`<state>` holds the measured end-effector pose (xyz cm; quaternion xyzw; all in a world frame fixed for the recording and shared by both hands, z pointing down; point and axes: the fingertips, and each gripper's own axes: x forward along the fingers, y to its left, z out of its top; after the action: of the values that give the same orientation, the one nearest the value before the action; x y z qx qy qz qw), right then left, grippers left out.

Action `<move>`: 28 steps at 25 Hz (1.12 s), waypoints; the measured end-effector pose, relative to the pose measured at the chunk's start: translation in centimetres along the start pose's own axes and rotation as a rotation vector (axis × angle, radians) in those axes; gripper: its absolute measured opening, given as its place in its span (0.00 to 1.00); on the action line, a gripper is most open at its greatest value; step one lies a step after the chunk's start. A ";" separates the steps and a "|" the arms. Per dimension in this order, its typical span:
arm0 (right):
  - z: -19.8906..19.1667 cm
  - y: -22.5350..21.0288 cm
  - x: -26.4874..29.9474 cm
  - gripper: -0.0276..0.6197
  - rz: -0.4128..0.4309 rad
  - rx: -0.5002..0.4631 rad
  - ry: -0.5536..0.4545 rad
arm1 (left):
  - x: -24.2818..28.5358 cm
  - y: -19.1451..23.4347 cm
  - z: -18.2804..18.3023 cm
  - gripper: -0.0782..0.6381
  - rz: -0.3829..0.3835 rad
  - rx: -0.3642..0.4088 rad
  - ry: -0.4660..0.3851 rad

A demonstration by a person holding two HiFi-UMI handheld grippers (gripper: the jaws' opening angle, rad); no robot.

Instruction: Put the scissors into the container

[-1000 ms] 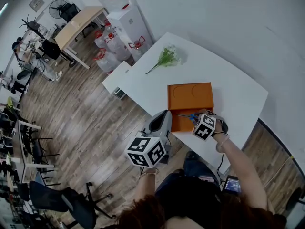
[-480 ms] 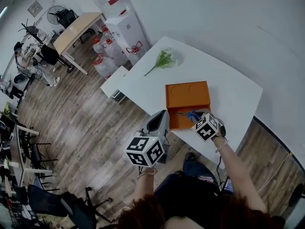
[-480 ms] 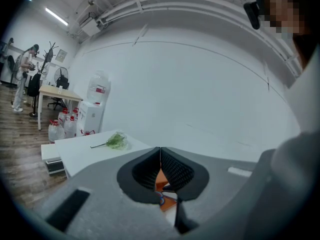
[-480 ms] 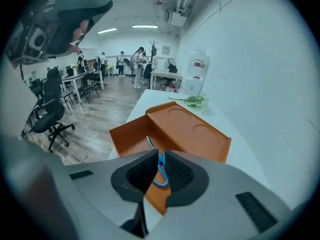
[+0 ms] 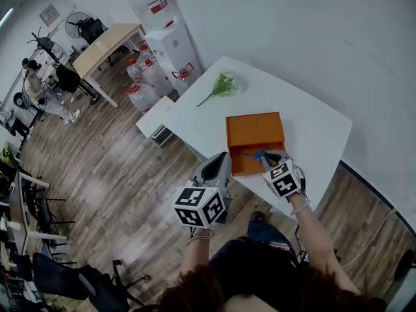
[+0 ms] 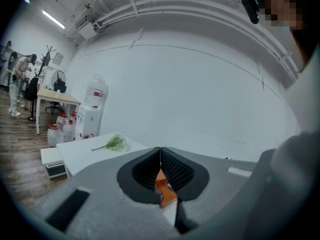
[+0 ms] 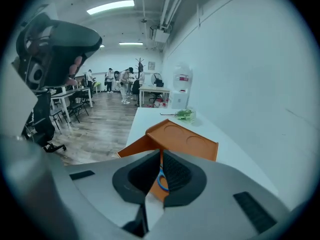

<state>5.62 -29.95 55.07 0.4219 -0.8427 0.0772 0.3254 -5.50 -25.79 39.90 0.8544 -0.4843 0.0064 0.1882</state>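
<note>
White table (image 5: 312,119) bears orange container (image 5: 255,130) and, seemingly, a flower sprig (image 5: 224,83).

- White tabletop (image 5: 312,119): the right side up to the wall-side edge is bare, open passage.
- Orange rectangular container (image 5: 255,132) sits at the near edge and blocks low passes there.
- Green flower sprig (image 5: 224,83) lies by the far-left corner, well apart from the container, with a bare strip between.
</note>
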 end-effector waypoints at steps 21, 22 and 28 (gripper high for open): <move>4.6 3.3 -9.4 0.04 -0.137 0.141 -0.268 | -5.6 -1.0 0.3 0.13 -0.039 0.042 -0.043; 4.8 3.4 -9.8 0.04 -0.144 0.141 -0.278 | -5.7 -1.0 0.4 0.13 -0.039 0.050 -0.044; 6.0 4.2 -12.4 0.04 -0.165 0.146 -0.324 | -6.4 -1.1 0.2 0.13 -0.040 0.072 -0.040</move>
<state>4.84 -21.57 43.41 0.5187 -0.8389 0.0421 0.1592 -8.03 -20.07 38.15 0.8702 -0.4701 0.0029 0.1474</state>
